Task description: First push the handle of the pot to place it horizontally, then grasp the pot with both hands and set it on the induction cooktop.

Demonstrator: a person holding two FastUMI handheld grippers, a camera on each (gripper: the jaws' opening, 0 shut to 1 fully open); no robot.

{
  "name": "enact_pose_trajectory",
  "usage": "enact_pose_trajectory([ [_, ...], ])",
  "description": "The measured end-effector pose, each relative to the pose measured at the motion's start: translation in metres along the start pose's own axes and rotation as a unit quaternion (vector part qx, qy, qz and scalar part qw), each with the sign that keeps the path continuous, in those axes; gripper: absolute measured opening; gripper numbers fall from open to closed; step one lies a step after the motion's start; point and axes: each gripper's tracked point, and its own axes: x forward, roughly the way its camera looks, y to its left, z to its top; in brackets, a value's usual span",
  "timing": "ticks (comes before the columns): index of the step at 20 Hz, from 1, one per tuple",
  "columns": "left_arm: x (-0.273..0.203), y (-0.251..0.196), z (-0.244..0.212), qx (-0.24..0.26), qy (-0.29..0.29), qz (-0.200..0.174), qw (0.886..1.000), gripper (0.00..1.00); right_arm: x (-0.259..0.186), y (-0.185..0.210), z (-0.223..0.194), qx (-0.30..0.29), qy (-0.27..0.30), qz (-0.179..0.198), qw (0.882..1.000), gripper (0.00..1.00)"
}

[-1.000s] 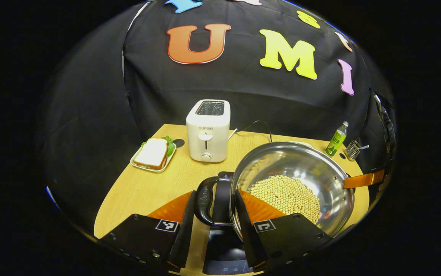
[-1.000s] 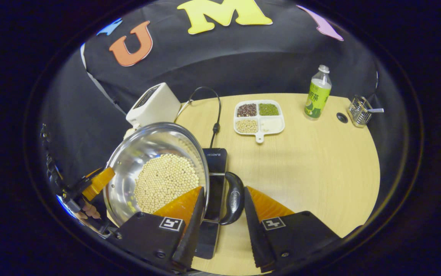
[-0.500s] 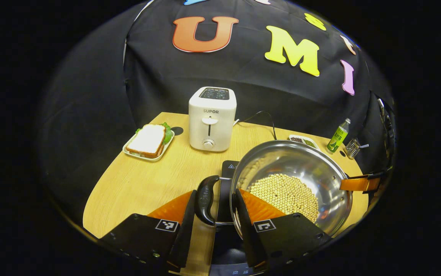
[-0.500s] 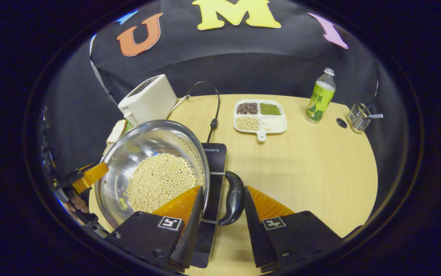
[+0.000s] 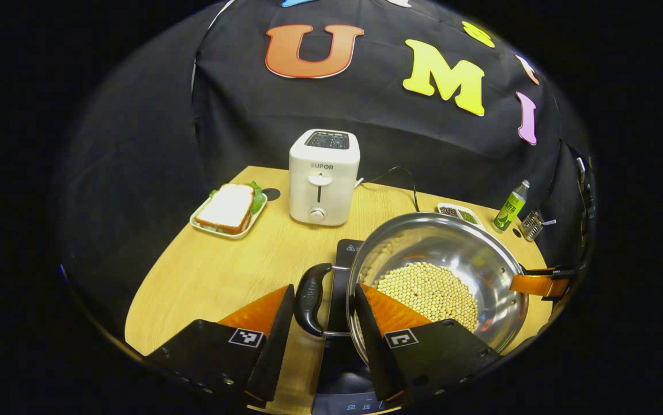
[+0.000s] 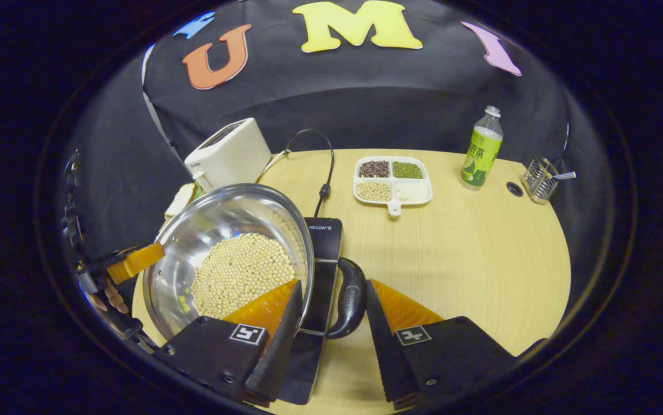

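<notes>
A steel pot (image 5: 441, 248) holding soybeans (image 5: 429, 291) hangs between both grippers over the black induction cooktop (image 5: 346, 253). Whether its base touches the cooktop is hidden. My left gripper (image 5: 324, 288) is shut on the pot's left black handle (image 5: 310, 297), one finger outside the handle and the other over the rim. In the right gripper view, my right gripper (image 6: 332, 283) is shut the same way on the right black handle (image 6: 351, 297) of the pot (image 6: 216, 225), above the cooktop (image 6: 323, 233). Across the pot, the left gripper's finger (image 6: 135, 260) shows with a hand (image 6: 109, 297) behind it.
A white toaster (image 5: 324, 176) and a plated sandwich (image 5: 229, 207) stand behind and left of the pot. Its cable (image 6: 326, 167) runs toward the cooktop. A divided dish of grains (image 6: 392, 178), a green bottle (image 6: 480, 150) and a wire rack (image 6: 542, 173) sit at the back right.
Both grippers and the pot have shifted together a little over the cooktop, away from the toaster. The hold on each handle is the same.
</notes>
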Motion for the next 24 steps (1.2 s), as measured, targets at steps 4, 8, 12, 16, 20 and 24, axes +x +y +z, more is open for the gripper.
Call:
enact_pose_trajectory([
  [4,-0.026,-0.003,0.013,-0.006,-0.029,0.01,1.0,0.83,-0.017,-0.004,-0.002,-0.015,-0.033,-0.003,0.999,0.77],
  [8,-0.051,-0.006,0.01,0.004,-0.038,0.019,0.999,0.9,-0.041,-0.006,-0.009,-0.012,-0.062,-0.001,0.998,0.87],
  [12,-0.076,-0.018,0.007,0.016,-0.054,0.021,0.998,0.89,-0.069,-0.015,-0.021,-0.02,-0.088,-0.008,0.996,0.89],
  [16,-0.097,-0.04,0.006,0.025,-0.077,0.014,0.997,0.89,-0.097,-0.034,-0.034,-0.012,-0.112,-0.013,0.994,0.89],
  [20,-0.119,-0.067,0.003,0.035,-0.104,0.002,0.994,0.94,-0.126,-0.056,-0.044,-0.002,-0.147,-0.019,0.989,0.89],
  [24,-0.139,-0.088,-0.004,0.053,-0.144,0.012,0.988,0.95,-0.166,-0.076,-0.052,-0.009,-0.205,-0.035,0.978,0.89],
])
